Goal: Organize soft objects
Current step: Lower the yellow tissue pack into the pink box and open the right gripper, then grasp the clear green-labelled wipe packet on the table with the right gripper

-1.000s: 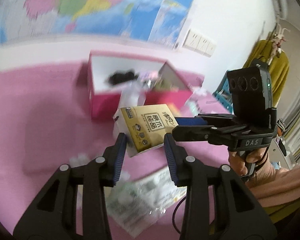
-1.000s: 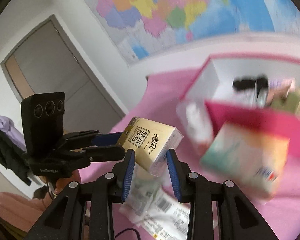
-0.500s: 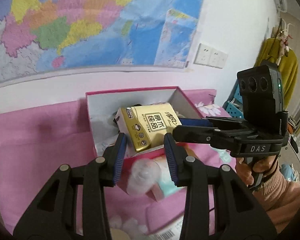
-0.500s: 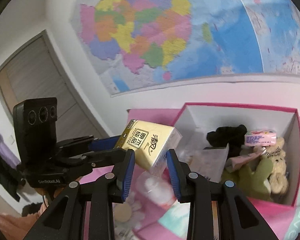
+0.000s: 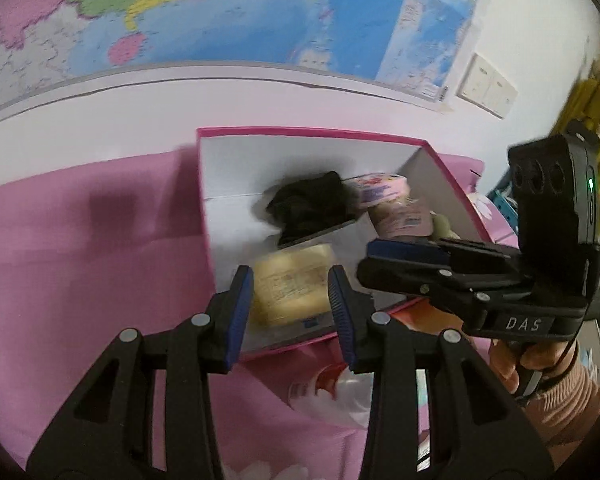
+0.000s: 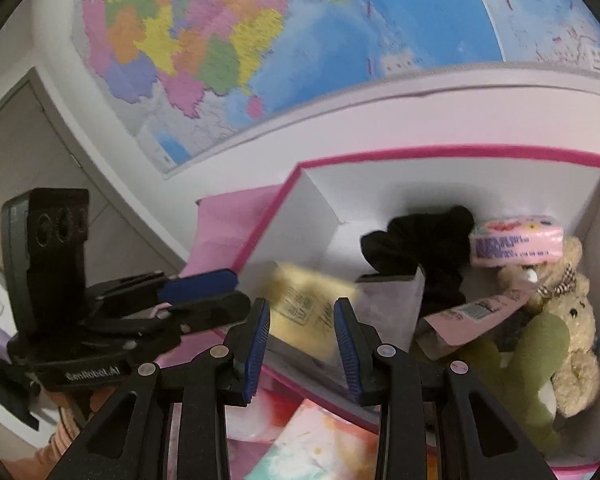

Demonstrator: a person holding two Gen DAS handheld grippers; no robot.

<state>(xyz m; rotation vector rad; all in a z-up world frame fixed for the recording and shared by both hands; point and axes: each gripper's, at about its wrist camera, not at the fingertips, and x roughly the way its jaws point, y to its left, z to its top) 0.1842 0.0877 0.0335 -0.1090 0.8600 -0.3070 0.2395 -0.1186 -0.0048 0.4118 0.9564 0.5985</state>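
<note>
Gold tissue pack [image 5: 290, 288] sits inside the pink-rimmed box [image 5: 312, 133], low over the box's bare left end, blurred in both wrist views. It is held from two sides at once: left gripper [image 5: 291, 314] with its blue pads [image 5: 241, 308] against the pack's flanks, and right gripper [image 6: 302, 338] likewise pinching the pack at its near end. Neither pair of fingers is pressed together or spread free; both are closed on the pack. Whether the pack's underside touches the box floor cannot be told.

Right half of the box is already crowded: black fabric item [image 6: 424, 240], a grey-topped carton or divider [image 6: 392, 292] just beside the pack, pink wipes pack [image 6: 516, 240] lying on top, cream teddy bear [image 6: 572, 320], green plush [image 6: 536, 356]. Box stands on a pink cloth [image 5: 80, 260] against the wall under a map [image 6: 260, 40]. More packets lie outside the box's near wall, including a clear-wrapped one [image 5: 332, 388].

Risks, as judged:
- Uneven release. If one gripper lets go first, the soft pack may swing or tip toward the other gripper.
- The pack's right end is tight against the grey-topped piece; pushing down could wedge it tilted or shove the black item.
- Right gripper is low over the near wall; it may catch the rim on withdrawal and drag the light box.
- Squeeze could dent the pack.
</note>
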